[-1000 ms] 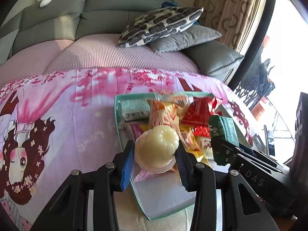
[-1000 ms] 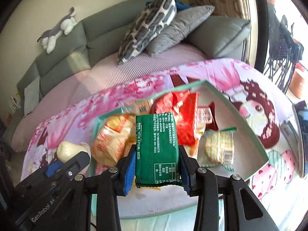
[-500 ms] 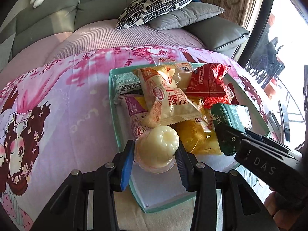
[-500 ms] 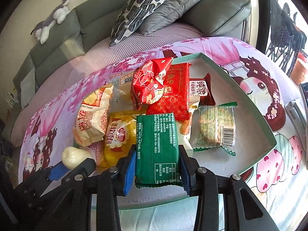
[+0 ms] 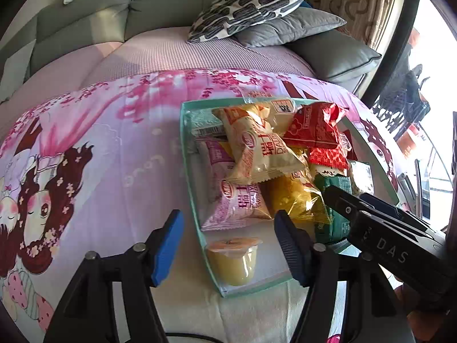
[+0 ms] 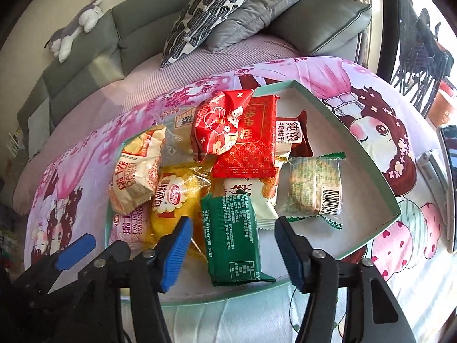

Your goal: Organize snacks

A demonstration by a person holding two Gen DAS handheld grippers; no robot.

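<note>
Left gripper (image 5: 228, 238): your jaws are opening here, released, the blue pads clear of everything. The jelly cup (image 5: 232, 260) is lying just beyond and slightly below the gap between them, touching neither pad. It is sitting foil-lid up in the near left corner of the tray (image 5: 185, 154), against the tray's left wall.

Right gripper (image 6: 232, 243): your jaws are opening too, released. The green packet (image 6: 232, 237) is lying flat between the two pads, long side pointing away from you, with a gap showing on either side. It is resting on the tray floor by the near edge (image 6: 368, 235), its far end overlapping a white packet (image 6: 258, 197).

Tray contents, left to right as your right camera is showing them:
- cream roll packet (image 6: 135, 171), leaning on the pile at the left edge
- pink roll packet (image 6: 130, 227), lying under it at the near left
- yellow bread packet (image 6: 174, 200), touching the green packet's left side
- red bag (image 6: 220, 125), sitting on top of a flat red packet (image 6: 251, 148) toward the far edge
- biscuit packet (image 6: 314, 190), lying alone on bare floor toward the right corner

The tray is resting on a pink cartoon cloth (image 5: 85, 148).
</note>
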